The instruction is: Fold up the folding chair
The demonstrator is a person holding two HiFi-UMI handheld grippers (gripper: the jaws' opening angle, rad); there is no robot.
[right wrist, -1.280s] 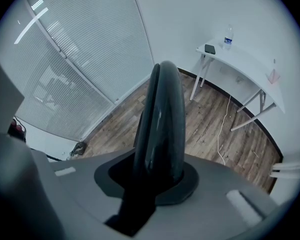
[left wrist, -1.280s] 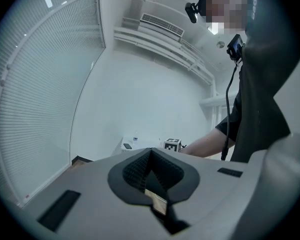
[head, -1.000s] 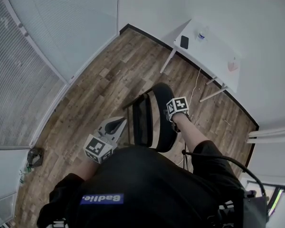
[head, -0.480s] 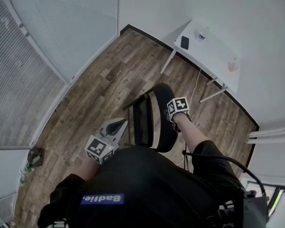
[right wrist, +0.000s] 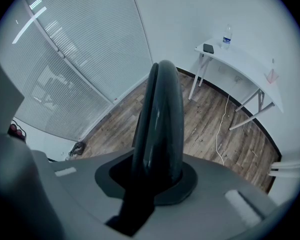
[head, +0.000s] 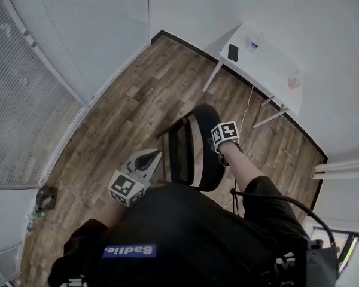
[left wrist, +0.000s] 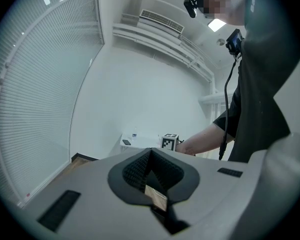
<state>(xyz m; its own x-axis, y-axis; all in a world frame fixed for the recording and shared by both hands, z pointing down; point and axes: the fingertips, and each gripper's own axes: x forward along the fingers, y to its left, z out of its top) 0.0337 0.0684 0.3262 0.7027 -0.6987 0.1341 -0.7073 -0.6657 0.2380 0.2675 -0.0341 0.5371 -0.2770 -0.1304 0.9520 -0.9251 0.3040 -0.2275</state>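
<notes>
The black folding chair (head: 198,151) stands on the wood floor just in front of the person, its seat and backrest close together and seen edge-on from above. My right gripper (head: 216,145) points steeply down, shut on the top edge of the chair's backrest (right wrist: 160,114), which runs up between its jaws (right wrist: 157,176). My left gripper (head: 149,156) is held about level to the left of the chair, apart from it. Its jaws (left wrist: 151,156) are shut with nothing between them. The right gripper's marker cube (left wrist: 169,141) shows beyond it.
A white table (head: 269,70) stands by the far wall with a phone (head: 232,53), a bottle (head: 253,43) and a small pink thing (head: 293,82) on it. A white cable (head: 245,115) trails over the floor. Blinds (head: 30,100) cover the left wall, with a small dark object (head: 45,197) below them.
</notes>
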